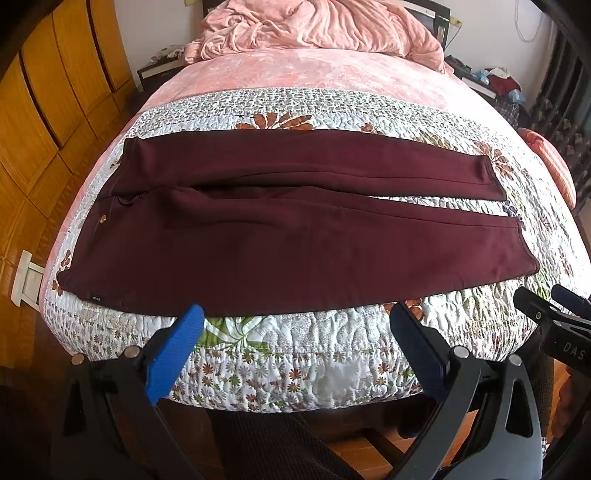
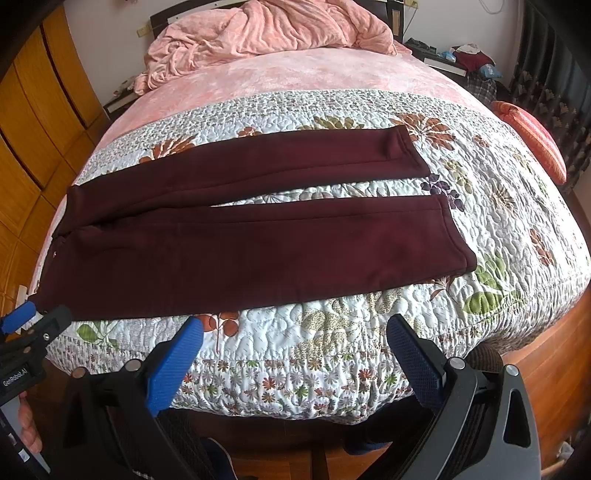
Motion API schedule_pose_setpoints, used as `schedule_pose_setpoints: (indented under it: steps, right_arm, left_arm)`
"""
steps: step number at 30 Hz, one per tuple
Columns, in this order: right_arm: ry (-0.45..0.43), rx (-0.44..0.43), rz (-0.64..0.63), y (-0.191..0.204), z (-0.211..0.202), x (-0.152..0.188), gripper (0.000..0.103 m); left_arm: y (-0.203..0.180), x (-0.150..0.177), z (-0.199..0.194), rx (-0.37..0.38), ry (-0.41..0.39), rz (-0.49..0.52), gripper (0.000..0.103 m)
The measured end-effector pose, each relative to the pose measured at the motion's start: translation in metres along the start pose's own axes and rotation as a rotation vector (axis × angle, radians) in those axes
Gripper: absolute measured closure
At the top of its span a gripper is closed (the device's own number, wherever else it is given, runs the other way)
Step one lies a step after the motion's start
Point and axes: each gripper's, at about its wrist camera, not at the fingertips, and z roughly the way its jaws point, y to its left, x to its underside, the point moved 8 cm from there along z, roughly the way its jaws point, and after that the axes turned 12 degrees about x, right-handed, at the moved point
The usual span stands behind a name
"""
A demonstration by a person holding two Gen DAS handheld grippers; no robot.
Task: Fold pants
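Note:
Dark maroon pants [image 1: 280,236] lie flat across the floral quilt [image 1: 295,354], waistband to the left, both legs spread apart and running right. They also show in the right wrist view [image 2: 240,254]. My left gripper [image 1: 295,325] is open and empty, hovering just short of the near leg's edge. My right gripper [image 2: 295,332] is open and empty, above the quilt in front of the near leg's lower half. The right gripper shows at the right edge of the left wrist view [image 1: 554,306]; the left gripper shows at the left edge of the right wrist view [image 2: 33,325].
A crumpled pink blanket [image 1: 314,29] lies at the head of the bed. Wooden wardrobe doors [image 1: 44,110] stand left. A cluttered nightstand [image 2: 461,59] and an orange cushion [image 2: 532,136] sit on the right. Wood floor [image 2: 554,350] surrounds the bed's foot.

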Motion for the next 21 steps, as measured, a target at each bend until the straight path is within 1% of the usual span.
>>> schedule_pose_setpoints:
  steps: [21]
  right_arm:
    - [0.002, -0.002, -0.001, 0.0018, 0.0018, 0.0009, 0.004]
  left_arm:
    - [-0.0016, -0.0016, 0.0006, -0.004, 0.001, 0.005, 0.003]
